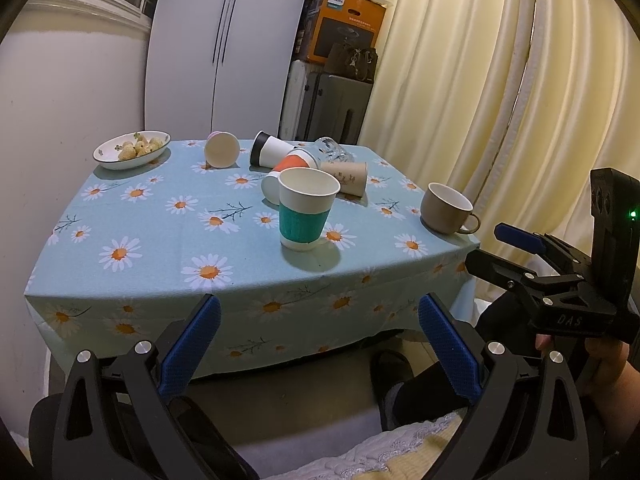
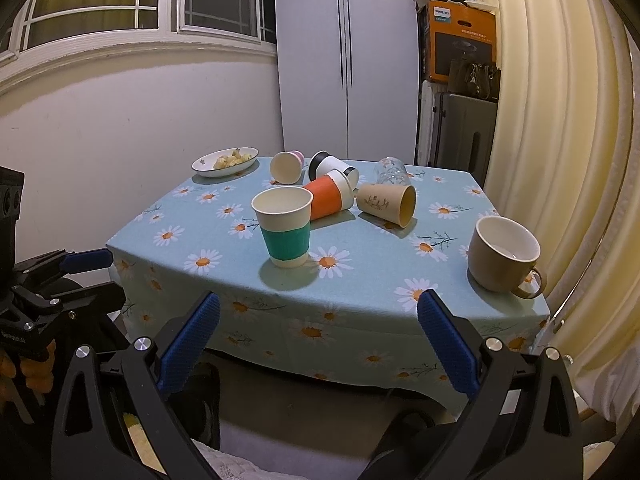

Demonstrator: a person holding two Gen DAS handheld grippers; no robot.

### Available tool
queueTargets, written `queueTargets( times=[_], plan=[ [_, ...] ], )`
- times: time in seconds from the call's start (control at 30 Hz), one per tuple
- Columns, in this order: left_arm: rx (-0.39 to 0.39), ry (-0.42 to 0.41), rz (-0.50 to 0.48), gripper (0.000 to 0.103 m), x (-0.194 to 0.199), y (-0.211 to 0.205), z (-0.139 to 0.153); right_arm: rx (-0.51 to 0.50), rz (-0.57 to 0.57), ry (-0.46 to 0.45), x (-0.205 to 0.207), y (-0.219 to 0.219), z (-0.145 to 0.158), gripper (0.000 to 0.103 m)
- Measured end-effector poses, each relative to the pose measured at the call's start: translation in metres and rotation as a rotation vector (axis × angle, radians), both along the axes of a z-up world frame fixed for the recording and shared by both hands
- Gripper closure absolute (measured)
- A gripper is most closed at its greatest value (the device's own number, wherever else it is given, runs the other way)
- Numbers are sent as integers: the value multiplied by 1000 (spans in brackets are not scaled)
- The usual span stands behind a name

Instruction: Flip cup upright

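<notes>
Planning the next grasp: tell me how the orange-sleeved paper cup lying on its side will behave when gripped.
The orange-sleeved cup looks like thin paper, so probably light and crushable under a hard squeeze. Lying on its side, it may roll when nudged. It rests against neighbouring cups, which might shift.

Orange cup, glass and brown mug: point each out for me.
orange cup (image 2: 326,200): right wrist view, on its orange sleeve.
glass (image 2: 391,172): right wrist view, on its clear side wall.
brown mug (image 2: 490,266): right wrist view, on its outer wall.

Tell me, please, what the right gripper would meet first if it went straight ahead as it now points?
Probably the tablecloth's hanging front edge: the open right gripper sits low, before the table. The teal-banded paper cup stands beyond; depth is unclear.
</notes>
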State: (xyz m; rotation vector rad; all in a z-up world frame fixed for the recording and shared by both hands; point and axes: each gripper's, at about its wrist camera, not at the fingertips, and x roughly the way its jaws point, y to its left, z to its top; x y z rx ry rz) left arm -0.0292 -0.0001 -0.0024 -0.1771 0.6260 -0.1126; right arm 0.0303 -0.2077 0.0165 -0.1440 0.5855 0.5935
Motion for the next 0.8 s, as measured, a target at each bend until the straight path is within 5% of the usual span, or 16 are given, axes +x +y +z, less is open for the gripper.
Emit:
queueTargets(
  times=[0.8],
  plan=[
    [6,-3,-3,7,0,-1,0,-17,-1,0,1,3,-1,5]
  ],
)
